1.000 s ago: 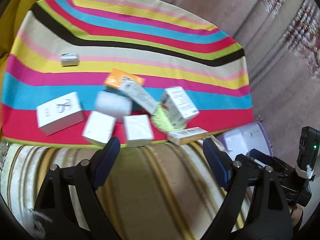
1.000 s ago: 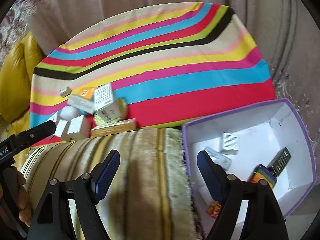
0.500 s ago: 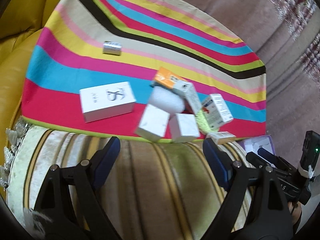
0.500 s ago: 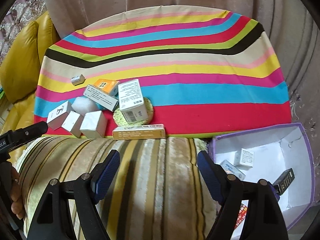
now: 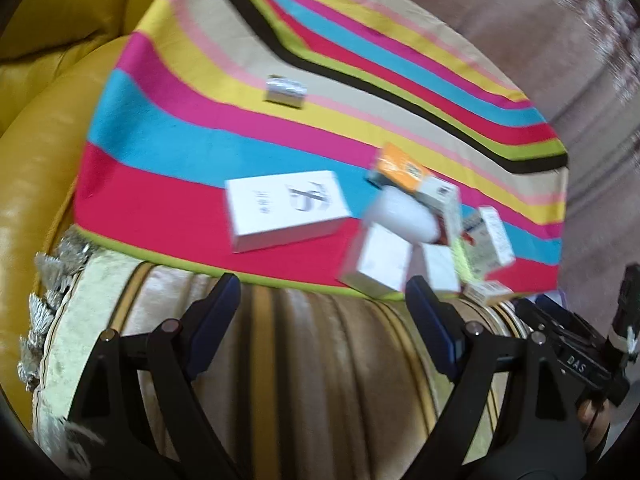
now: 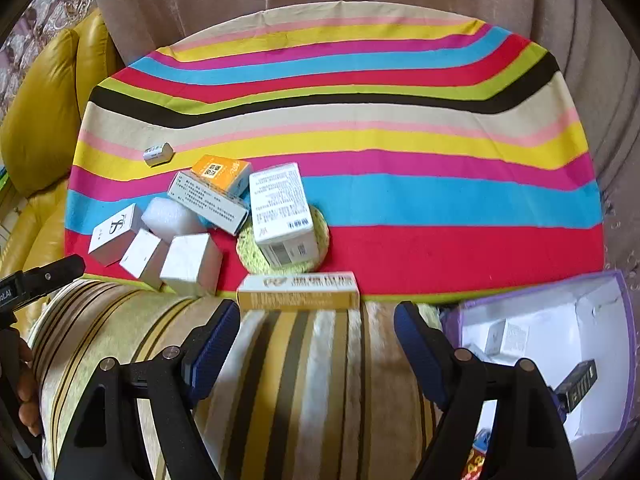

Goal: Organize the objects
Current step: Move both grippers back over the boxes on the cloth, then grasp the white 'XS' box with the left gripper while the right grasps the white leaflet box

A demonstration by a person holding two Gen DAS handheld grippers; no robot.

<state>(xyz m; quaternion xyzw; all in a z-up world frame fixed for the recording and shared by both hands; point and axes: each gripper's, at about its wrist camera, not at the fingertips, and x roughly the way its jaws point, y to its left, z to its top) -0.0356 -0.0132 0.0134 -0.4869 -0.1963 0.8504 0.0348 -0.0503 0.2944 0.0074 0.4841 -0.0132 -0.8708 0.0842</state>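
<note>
Striped cloth (image 6: pixel 400 200); yellow carton (image 6: pixel 298 291) lying crosswise

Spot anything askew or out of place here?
Yes. The long yellow box overhangs the striped cloth's near edge, and the boxes are jumbled, the orange one lying on a white carton.

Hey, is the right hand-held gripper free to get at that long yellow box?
Probably yes. The right hand-held gripper is open and empty, the long yellow box lies just ahead of it, with nothing between.
</note>
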